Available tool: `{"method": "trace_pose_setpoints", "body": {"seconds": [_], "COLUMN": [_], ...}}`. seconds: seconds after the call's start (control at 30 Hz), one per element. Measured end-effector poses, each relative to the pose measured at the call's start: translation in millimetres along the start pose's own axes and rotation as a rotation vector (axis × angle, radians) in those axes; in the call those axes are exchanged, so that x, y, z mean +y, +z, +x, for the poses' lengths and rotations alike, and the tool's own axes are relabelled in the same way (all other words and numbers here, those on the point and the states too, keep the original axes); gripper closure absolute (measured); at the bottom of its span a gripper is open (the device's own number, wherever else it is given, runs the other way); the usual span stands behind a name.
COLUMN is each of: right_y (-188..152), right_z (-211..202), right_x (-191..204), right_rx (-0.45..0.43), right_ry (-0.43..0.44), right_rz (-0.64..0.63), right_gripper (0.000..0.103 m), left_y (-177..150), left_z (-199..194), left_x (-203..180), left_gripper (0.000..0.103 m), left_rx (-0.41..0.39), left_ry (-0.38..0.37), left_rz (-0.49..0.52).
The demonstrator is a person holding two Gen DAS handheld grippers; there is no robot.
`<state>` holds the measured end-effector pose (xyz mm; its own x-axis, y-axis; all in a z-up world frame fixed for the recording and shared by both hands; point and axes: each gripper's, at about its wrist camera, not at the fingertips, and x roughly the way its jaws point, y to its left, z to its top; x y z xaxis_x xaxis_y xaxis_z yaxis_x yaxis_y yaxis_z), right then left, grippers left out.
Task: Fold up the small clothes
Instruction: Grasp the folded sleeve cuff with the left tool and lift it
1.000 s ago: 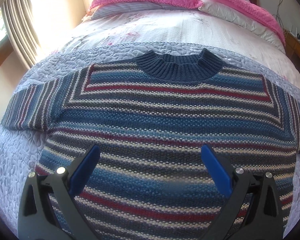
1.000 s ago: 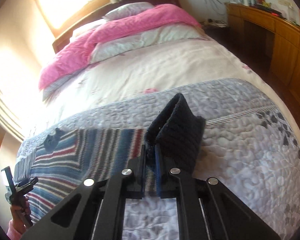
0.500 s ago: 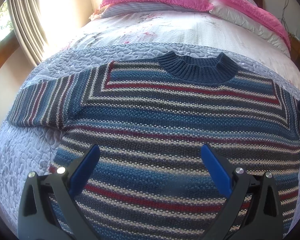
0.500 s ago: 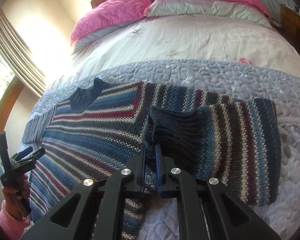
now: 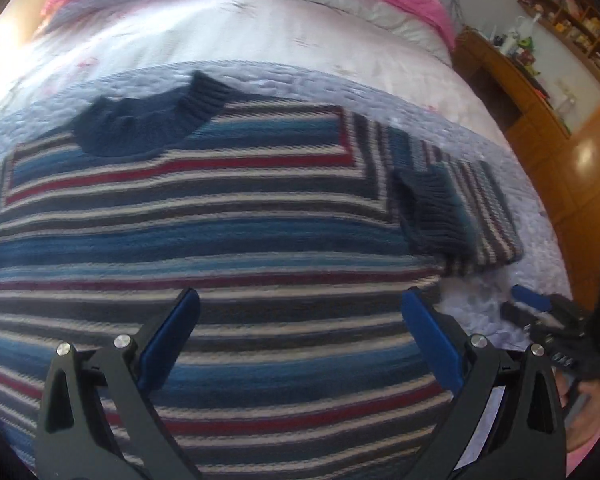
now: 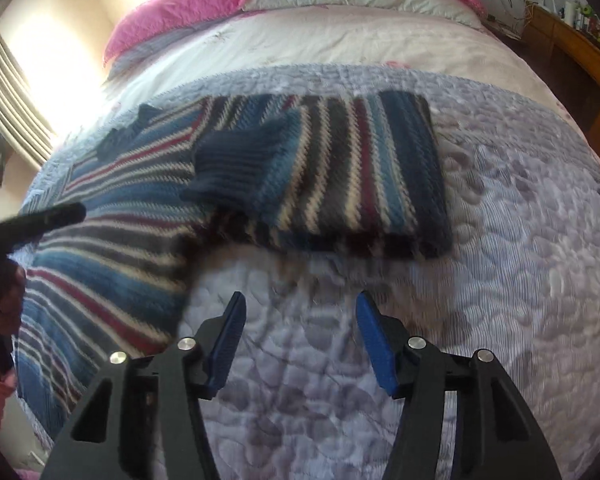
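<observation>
One sleeve folded in, most of the sweater fold still ahead of me.

The striped knit sweater [image 5: 228, 240] lies face up and flat on the quilted bedspread [image 6: 500, 280] at the foot of the bed, navy collar [image 5: 148, 128] toward the pillows. Its right sleeve [image 6: 340, 176] is doubled back on itself, navy cuff [image 6: 244, 164] resting near the shoulder. I judge the other sleeve, which I cannot see, and the body folds remain. My right gripper [image 6: 300, 336] hovers over bare quilt, fingers apart and empty; my left gripper [image 5: 300, 340] hangs above the sweater's lower half, fingers wide, holding nothing.
</observation>
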<state>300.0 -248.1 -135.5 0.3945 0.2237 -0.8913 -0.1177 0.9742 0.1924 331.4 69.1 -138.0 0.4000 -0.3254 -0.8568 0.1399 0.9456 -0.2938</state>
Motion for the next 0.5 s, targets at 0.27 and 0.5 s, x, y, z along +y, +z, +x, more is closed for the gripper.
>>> {"method": "trace_pose_setpoints", "body": {"seconds": [0.27, 0.5], "right_y": [-39.0, -45.8], "right_z": [17.1, 19.3], "right_x": [-28.3, -35.9], "right_rx": [-0.009, -0.057], "right_ry": [0.03, 0.06], "right_rz": [0.063, 0.089], "right_gripper": [0.045, 0.044], "left_y": [26.1, 30.3], "left_z": [84.2, 98.7], "left_x": [-68.4, -99.7], "left_gripper": [0.007, 0.055], "left_rx": [0.173, 0.192], "left_ry": [-0.085, -0.105], "left_rz": [-0.03, 0.021]}}
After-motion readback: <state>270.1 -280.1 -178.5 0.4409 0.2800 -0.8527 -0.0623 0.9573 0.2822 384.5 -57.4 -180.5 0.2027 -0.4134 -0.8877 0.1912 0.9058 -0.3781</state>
